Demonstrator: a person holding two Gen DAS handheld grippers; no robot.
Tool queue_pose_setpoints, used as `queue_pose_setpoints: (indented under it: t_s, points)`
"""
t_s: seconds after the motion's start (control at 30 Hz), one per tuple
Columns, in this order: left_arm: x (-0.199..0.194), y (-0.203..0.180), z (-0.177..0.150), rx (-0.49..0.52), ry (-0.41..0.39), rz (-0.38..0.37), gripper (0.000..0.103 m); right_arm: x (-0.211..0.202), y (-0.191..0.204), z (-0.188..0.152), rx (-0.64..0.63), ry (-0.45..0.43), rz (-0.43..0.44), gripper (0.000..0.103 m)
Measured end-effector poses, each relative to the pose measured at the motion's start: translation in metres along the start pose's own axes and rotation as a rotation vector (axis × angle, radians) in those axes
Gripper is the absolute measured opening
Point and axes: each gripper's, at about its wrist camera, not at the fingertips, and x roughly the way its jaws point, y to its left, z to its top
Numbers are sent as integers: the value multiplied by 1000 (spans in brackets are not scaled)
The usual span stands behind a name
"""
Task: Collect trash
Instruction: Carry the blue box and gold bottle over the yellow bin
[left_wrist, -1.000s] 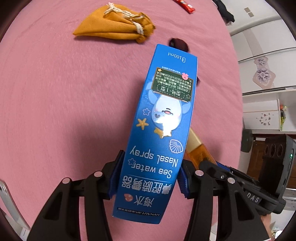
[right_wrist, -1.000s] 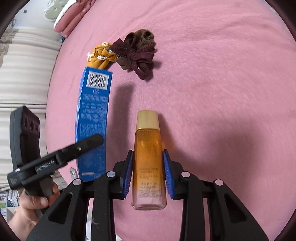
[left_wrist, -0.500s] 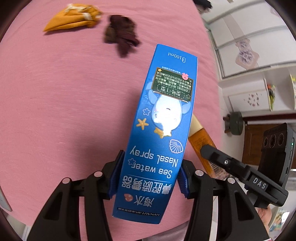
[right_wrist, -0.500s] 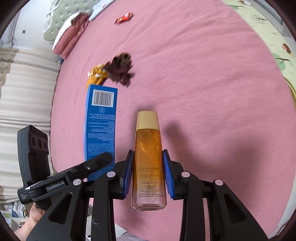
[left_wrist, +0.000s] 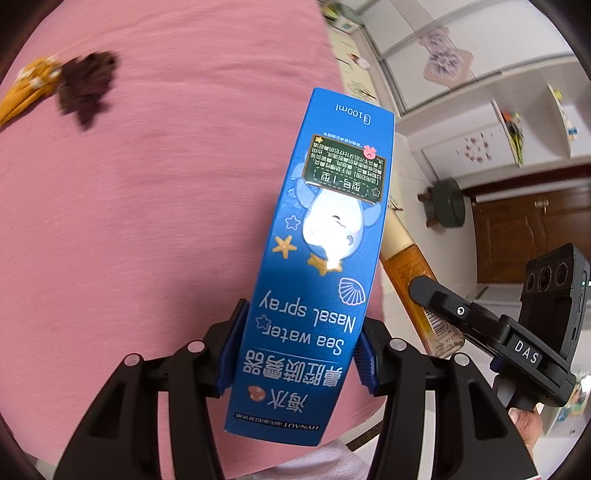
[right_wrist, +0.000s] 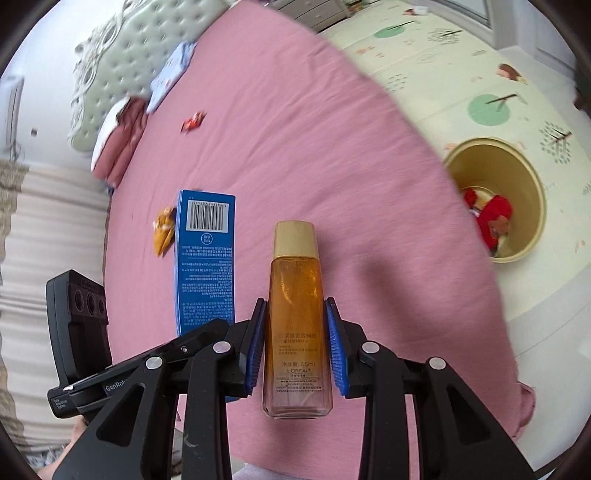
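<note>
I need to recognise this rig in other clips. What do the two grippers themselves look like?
Both the left gripper and the right gripper have matte black angular linkage arms with silver rivets, ending in ribbed blue pads. Each carries a black box with three round lenses; white lettering reads "DAS" on the right one, "GenRob..." on the left. No cables or sleeves show.

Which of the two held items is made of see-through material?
The amber bottle with gold cap, clamped in the right gripper. Its liquid shows through, whereas the blue nasal spray carton in the left gripper is opaque cardboard.
</note>
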Motion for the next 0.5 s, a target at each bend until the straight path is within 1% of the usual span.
queue_pose_setpoints:
  t_s: [0.17, 0.37, 0.5]
  points:
    - [29, -53, 8, 59, 30, -19, 51, -24, -35, 8, 56, -45, -2, 30]
    - [66, -104, 21, 119, 69, -28, 51, -52, -80, 19, 119, -93, -3, 30]
    - [89, -128, 28, 139, 98, -33, 51, -68, -110, 27, 168, -124, -4, 30]
